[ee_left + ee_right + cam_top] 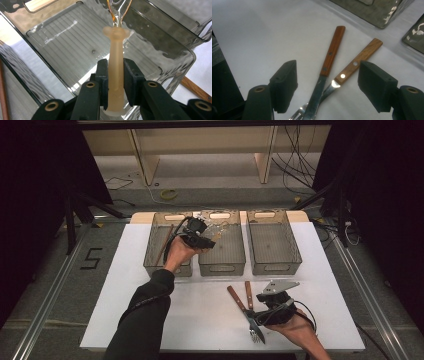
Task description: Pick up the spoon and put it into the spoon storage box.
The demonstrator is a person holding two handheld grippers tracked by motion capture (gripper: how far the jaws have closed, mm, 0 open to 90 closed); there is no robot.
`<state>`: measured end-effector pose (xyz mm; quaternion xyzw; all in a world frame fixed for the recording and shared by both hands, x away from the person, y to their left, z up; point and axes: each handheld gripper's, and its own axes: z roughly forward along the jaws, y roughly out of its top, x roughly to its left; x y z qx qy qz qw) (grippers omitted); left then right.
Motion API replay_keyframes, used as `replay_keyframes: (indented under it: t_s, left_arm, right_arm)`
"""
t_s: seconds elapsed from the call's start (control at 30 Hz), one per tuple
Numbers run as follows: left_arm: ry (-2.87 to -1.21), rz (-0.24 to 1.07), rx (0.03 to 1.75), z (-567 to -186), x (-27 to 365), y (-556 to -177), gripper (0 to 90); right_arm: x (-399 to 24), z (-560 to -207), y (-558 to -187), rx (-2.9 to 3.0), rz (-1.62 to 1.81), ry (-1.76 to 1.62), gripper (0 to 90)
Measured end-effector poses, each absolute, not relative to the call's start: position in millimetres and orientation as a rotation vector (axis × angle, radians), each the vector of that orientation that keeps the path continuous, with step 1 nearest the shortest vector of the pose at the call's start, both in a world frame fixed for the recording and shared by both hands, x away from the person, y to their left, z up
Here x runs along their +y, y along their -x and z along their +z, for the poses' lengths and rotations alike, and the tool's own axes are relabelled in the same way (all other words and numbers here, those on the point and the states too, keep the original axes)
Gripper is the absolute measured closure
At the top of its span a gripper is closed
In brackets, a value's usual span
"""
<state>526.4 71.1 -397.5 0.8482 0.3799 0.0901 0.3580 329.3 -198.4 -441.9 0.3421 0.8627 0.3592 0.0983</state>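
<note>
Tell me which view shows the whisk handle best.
The left gripper view: the pale whisk handle stands close up, clamped in the left hand-held gripper above the middle bin. In the high view it is small and indistinct.

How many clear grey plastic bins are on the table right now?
3, side by side along the table's far edge: the left bin holds a brown stick, the middle bin sits under the left gripper, the right bin stands apart.
</note>
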Motion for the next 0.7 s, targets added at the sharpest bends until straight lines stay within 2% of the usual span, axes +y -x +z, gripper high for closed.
replay_keyframes:
  t_s: [0.7]
  left_arm:
    - [-2.188,0.191,1.001,-409,61,-527,74.7]
  right_arm:
    - [-199,-442,-329,2.555,1.059,-1.012,32.7]
